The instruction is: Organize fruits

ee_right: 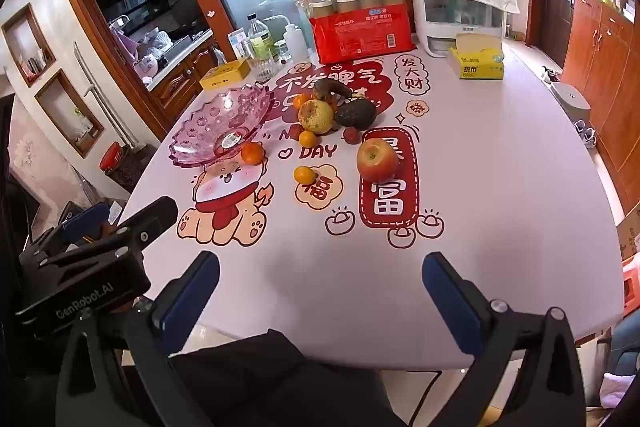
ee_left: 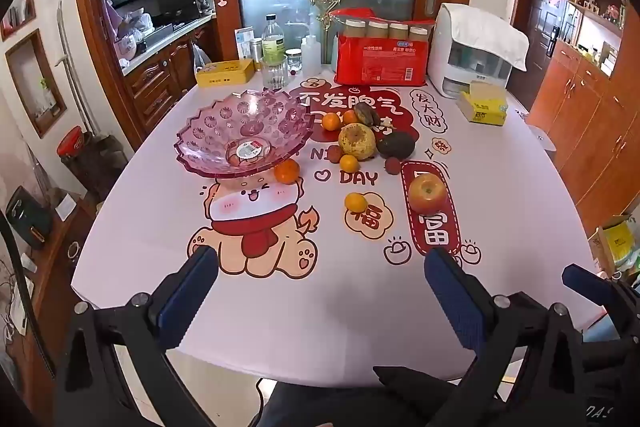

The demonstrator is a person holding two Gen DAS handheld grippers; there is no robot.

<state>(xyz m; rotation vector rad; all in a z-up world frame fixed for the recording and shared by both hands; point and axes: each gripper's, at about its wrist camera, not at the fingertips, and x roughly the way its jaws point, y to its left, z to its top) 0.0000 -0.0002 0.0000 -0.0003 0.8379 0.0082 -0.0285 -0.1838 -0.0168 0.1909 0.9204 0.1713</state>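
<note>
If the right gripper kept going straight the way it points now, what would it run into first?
Most likely bare tablecloth: the open right gripper tilts down at the table, well short of the apple and small orange. Depth is uncertain.

Pink faceted bowl (ee_left: 244,135), red-yellow apple (ee_left: 427,193), blue-padded fingers (ee_left: 188,291).

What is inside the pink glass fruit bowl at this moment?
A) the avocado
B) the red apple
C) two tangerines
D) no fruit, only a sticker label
D: the pink glass fruit bowl holds only a sticker label; the red apple sits on the tablecloth.
</note>
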